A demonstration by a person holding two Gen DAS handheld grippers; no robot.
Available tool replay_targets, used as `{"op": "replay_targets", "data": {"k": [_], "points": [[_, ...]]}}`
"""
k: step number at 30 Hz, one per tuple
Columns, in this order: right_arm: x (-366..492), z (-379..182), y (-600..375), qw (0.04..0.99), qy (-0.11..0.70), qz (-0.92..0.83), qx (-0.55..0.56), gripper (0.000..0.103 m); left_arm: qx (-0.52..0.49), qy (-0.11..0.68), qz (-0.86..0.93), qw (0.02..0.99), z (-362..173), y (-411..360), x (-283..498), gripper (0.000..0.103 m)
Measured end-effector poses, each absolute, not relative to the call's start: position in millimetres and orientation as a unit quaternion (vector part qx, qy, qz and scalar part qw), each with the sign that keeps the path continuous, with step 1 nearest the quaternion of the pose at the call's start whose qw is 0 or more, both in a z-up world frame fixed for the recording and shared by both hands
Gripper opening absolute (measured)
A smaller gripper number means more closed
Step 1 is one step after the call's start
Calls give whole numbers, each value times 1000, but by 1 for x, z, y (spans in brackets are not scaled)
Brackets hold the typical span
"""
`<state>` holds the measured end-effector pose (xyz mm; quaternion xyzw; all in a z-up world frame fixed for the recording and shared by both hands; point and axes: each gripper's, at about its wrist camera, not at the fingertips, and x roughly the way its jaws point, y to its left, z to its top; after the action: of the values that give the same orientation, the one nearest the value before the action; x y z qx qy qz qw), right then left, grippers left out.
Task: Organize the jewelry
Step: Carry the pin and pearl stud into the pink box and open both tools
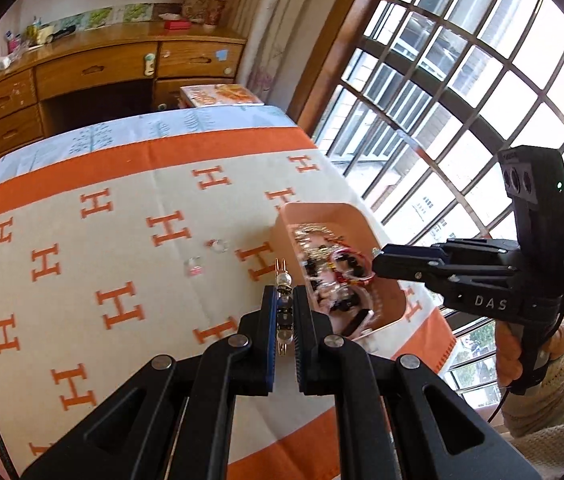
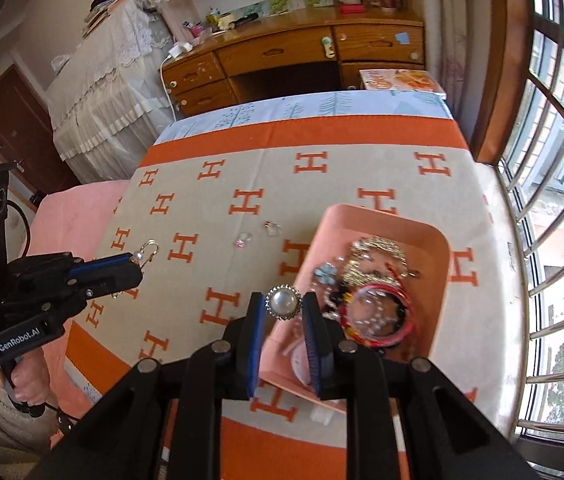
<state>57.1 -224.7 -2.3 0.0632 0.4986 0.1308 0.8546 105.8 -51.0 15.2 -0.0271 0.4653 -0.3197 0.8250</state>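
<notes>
My left gripper (image 1: 284, 304) is shut on a pearl-and-bead hair clip (image 1: 283, 286), held above the blanket just left of the pink tray (image 1: 321, 212); it also shows in the right wrist view (image 2: 138, 266) with the clip (image 2: 146, 252) sticking out. My right gripper (image 2: 282, 306) is shut on a round pearl brooch (image 2: 282, 302) with a rhinestone rim, above the pink tray's (image 2: 413, 226) near-left edge. In the left wrist view the right gripper (image 1: 375, 266) hovers over the tray. The tray holds tangled jewelry (image 2: 373, 292), including red bangles.
Two small rings (image 2: 273, 228) and a pink-stone piece (image 2: 242, 240) lie on the orange H-pattern blanket (image 2: 210, 208) left of the tray. A wooden desk (image 2: 293, 60) stands beyond the bed. A barred window (image 2: 553, 200) is on the right.
</notes>
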Motion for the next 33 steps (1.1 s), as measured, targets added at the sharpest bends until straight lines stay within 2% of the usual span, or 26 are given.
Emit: {"op": "replay_targets", "data": {"k": [6, 14, 17, 19, 21, 29, 33], "points": [[41, -30, -259, 848, 513, 112, 77, 19, -27, 477, -353, 804, 0, -118, 101, 5], [37, -67, -278, 838, 530, 104, 80, 20, -23, 506, -332, 796, -33, -150, 110, 5], [37, -73, -286, 836, 527, 112, 102, 20, -13, 507, -316, 802, -40, -154, 115, 16], [36, -75, -288, 839, 522, 112, 106, 20, -14, 506, -309, 805, -41, -154, 117, 39], [33, -76, -289, 841, 518, 113, 107, 20, -19, 501, -301, 811, -40, -150, 117, 56], [31, -73, -283, 844, 510, 127, 104, 20, -26, 490, -267, 829, -34, -123, 114, 61], [31, -65, -277, 848, 503, 136, 99, 20, -26, 481, -241, 842, -34, -95, 107, 74]]}}
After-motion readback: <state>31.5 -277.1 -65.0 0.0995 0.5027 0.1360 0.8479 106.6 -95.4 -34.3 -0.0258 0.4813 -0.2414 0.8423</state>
